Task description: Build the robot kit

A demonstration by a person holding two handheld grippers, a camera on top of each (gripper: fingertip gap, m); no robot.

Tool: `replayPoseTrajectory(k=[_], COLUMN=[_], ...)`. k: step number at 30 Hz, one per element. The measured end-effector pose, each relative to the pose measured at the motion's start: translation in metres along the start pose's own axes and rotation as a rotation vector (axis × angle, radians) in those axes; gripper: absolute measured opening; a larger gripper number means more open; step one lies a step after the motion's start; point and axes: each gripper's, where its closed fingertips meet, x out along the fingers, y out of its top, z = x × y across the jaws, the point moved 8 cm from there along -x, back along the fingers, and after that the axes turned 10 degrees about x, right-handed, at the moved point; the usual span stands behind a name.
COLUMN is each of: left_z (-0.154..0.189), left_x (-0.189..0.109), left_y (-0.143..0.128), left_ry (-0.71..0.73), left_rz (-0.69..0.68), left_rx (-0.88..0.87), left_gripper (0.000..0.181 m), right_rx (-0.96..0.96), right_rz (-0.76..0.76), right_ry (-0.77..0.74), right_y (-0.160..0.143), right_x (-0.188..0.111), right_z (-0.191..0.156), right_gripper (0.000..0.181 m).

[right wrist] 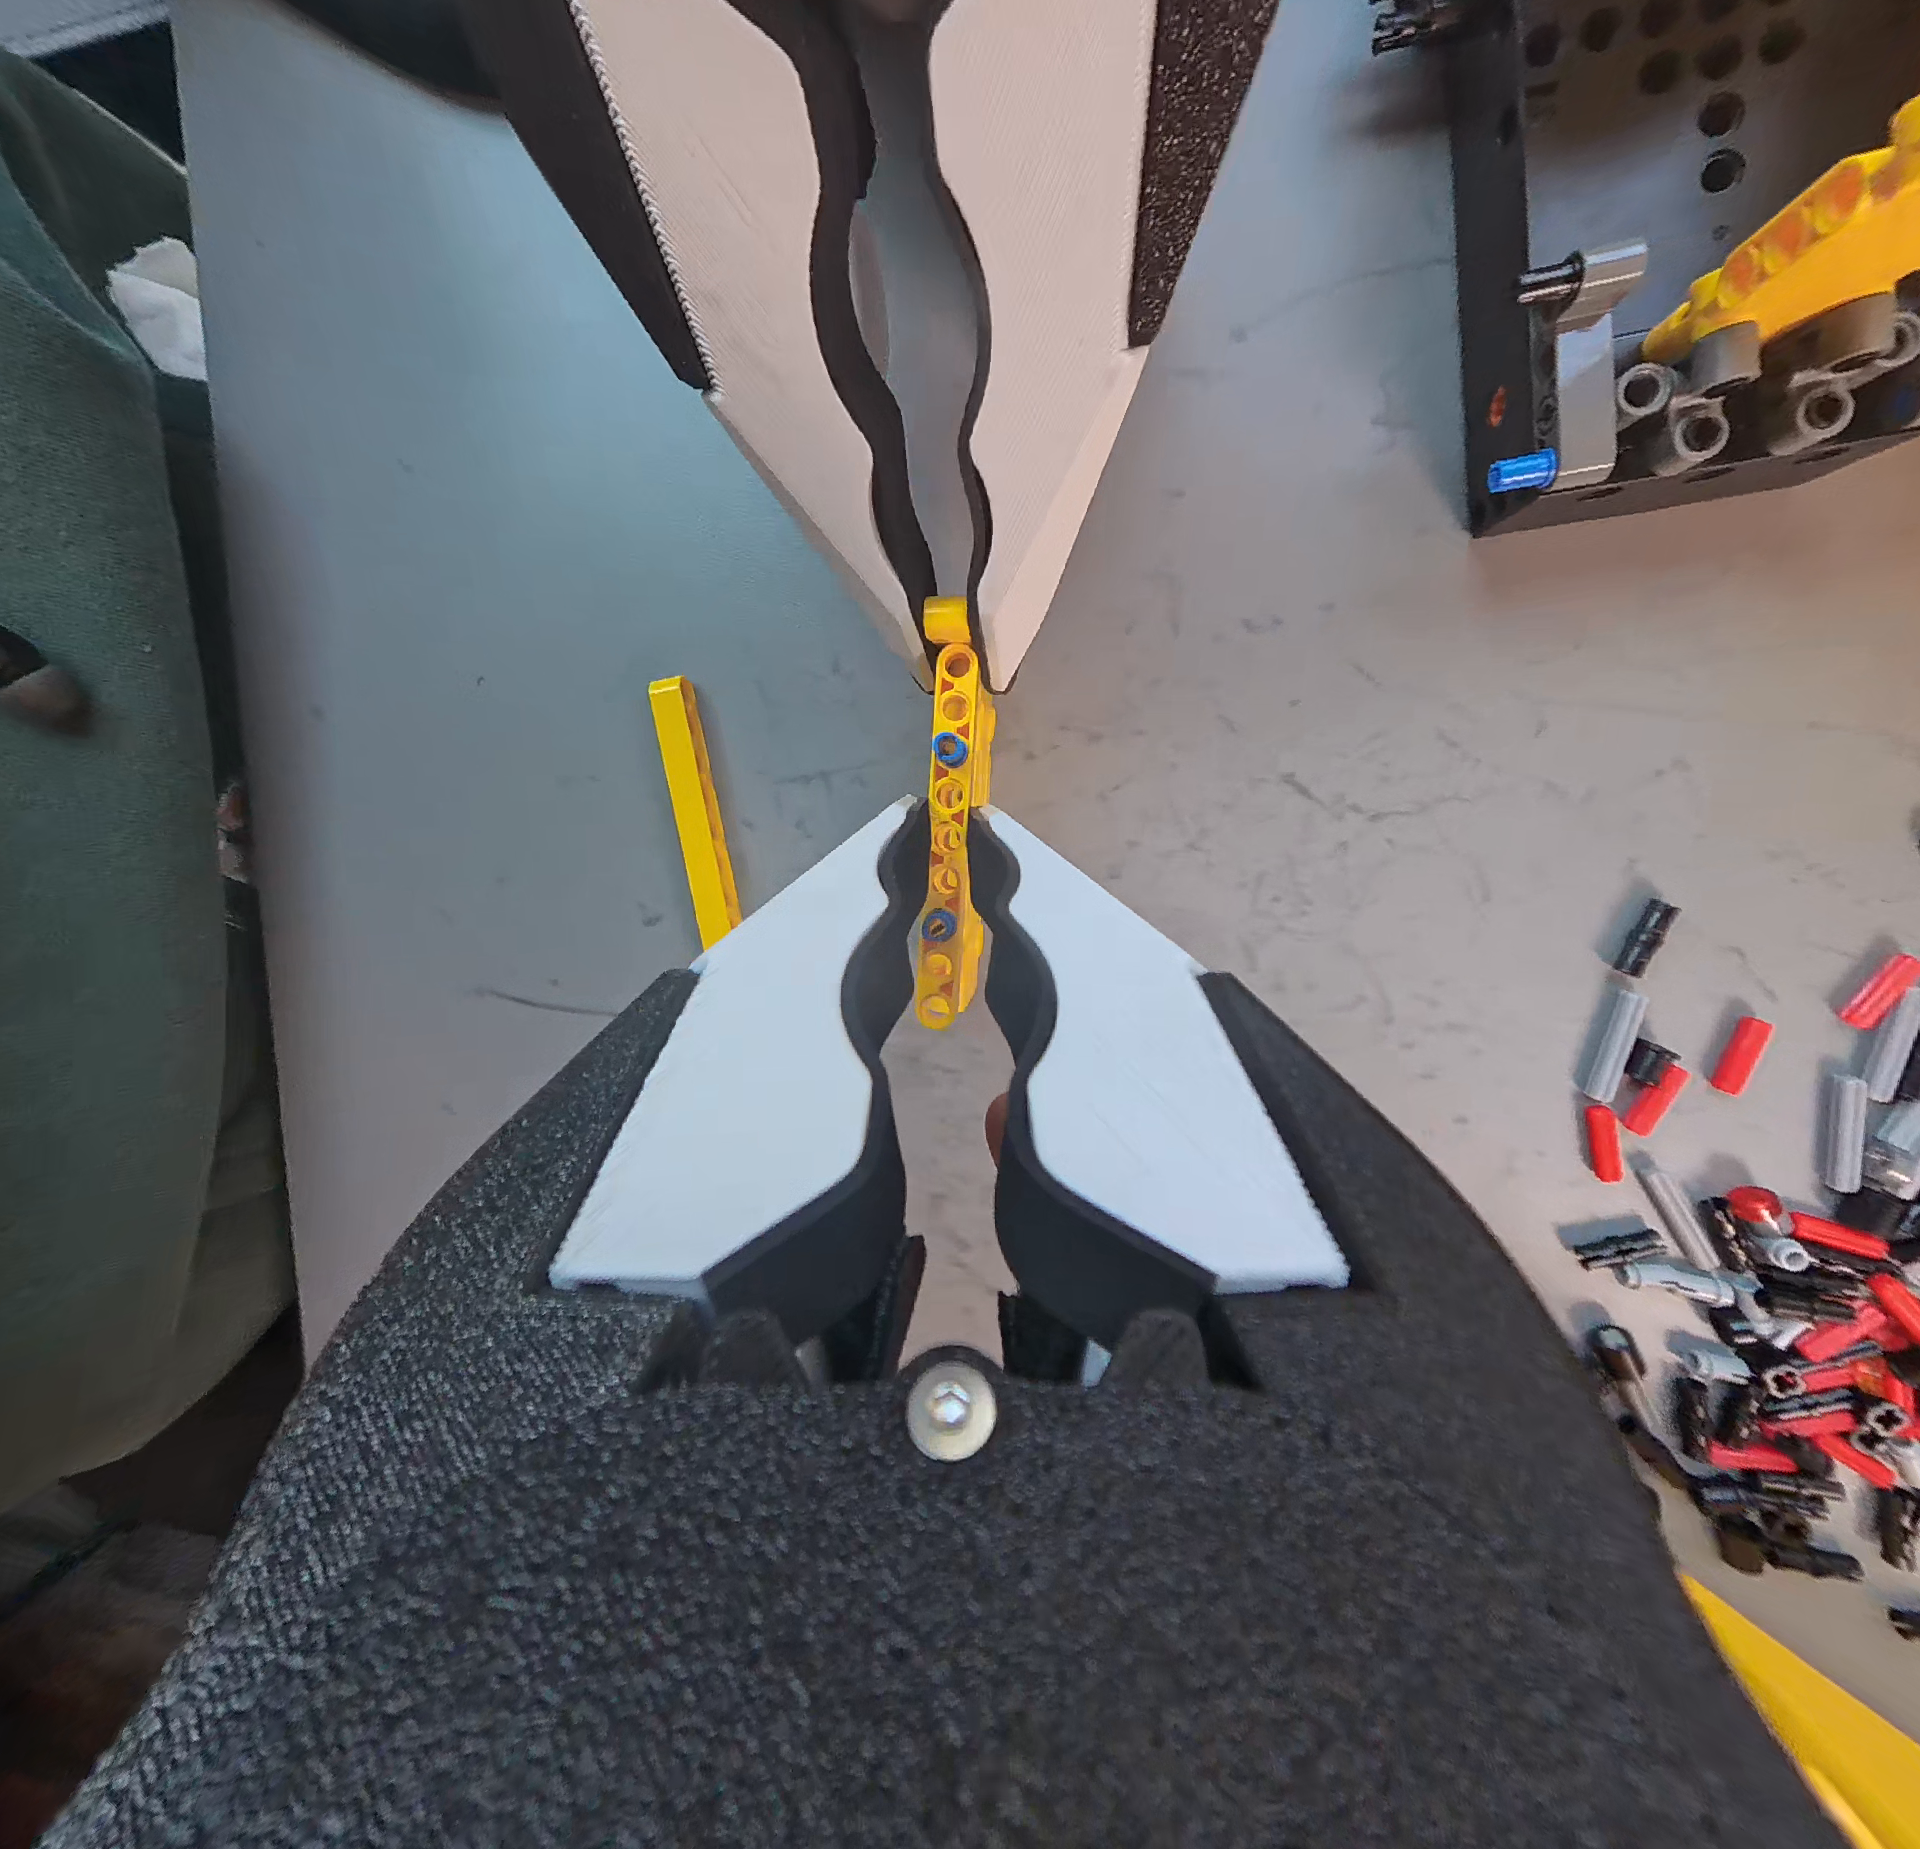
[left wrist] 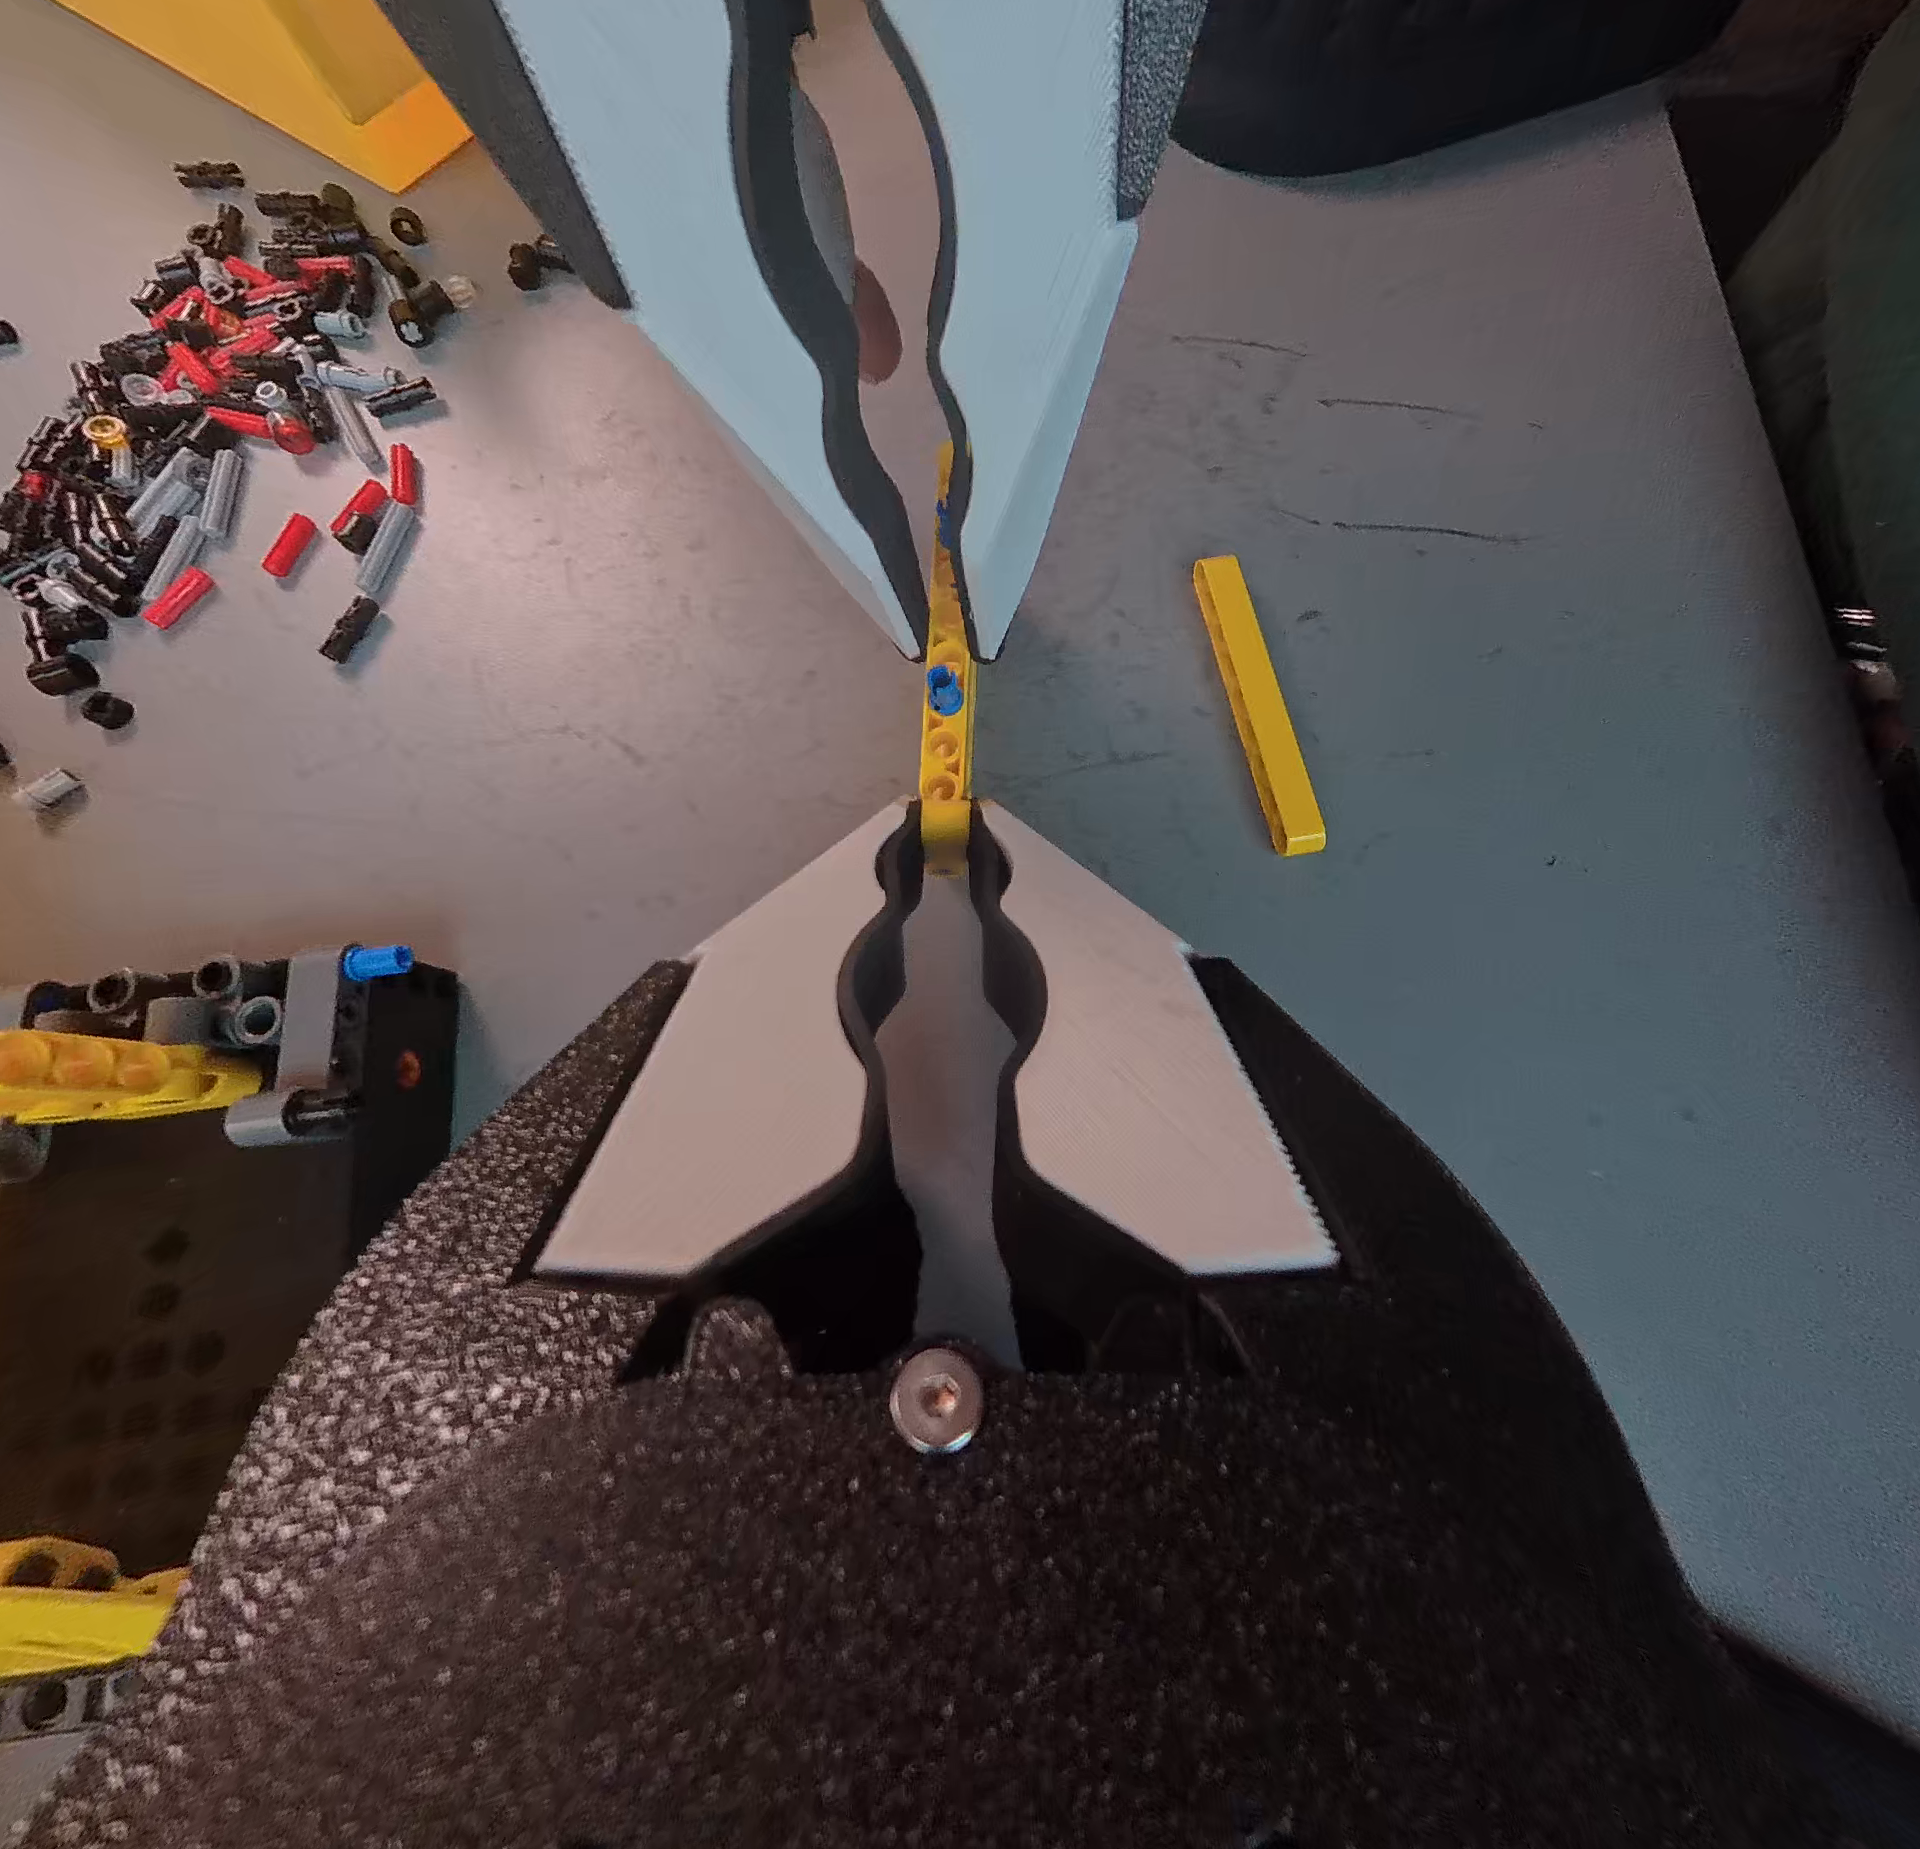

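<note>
Yellow beam [right wrist: 951, 833] clamped between both grippers (blue pins fitted).

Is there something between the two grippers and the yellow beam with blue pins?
No. Both hold it directly: the left gripper pinches one end of the yellow beam, the right gripper is shut around the other.
</note>
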Motion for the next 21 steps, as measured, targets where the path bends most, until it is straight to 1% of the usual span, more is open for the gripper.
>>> replayPoseTrajectory(k=[4, 11, 12, 14, 15, 16, 19, 20, 21], left_z=[-0.001, -0.002, -0.001, -0.002, -0.002, -0.001, -0.001, -0.001, -0.001], left_x=[0.000, -0.001, -0.002, -0.003, -0.003, -0.002, -0.001, -0.001, -0.001], left_y=[-0.001, -0.002, -0.001, 0.002, 0.004, 0.004, 0.005, 0.005, 0.005], left_ry=[-0.006, -0.018, -0.013, -0.005, -0.002, 0.004, 0.021, 0.023, 0.022], left_rz=[0.006, 0.017, 0.022, 0.047, 0.051, 0.049, 0.038, 0.035, 0.033], left_rx=[-0.022, -0.044, -0.034, -0.036, -0.037, -0.033, -0.023, -0.020, -0.019], left_gripper=[0.006, 0.007, 0.008, 0.019, 0.019, 0.009, 0.007, 0.007, 0.007], right_rx=[0.066, 0.068, 0.068, 0.060, 0.043, 0.034, 0.008, -0.013, -0.039], right_rz=[0.067, 0.127, 0.133, 0.133, 0.131, 0.131, 0.122, 0.111, 0.115], right_ry=[0.039, 0.040, 0.039, 0.036, 0.027, 0.020, -0.015, -0.037, -0.056], right_y=[-0.006, -0.009, -0.009, -0.009, -0.008, -0.007, -0.007, -0.008, -0.007], right_x=[0.000, 0.001, 0.001, 0.001, 0.001, 0.001, -0.002, -0.007, -0.014], right_z=[0.003, 0.003, 0.003, 0.003, 0.002, 0.001, 0.002, 0.002, 0.001], right_gripper=[0.006, 0.006, 0.006, 0.006, 0.006, 0.007, 0.009, 0.019, 0.021])
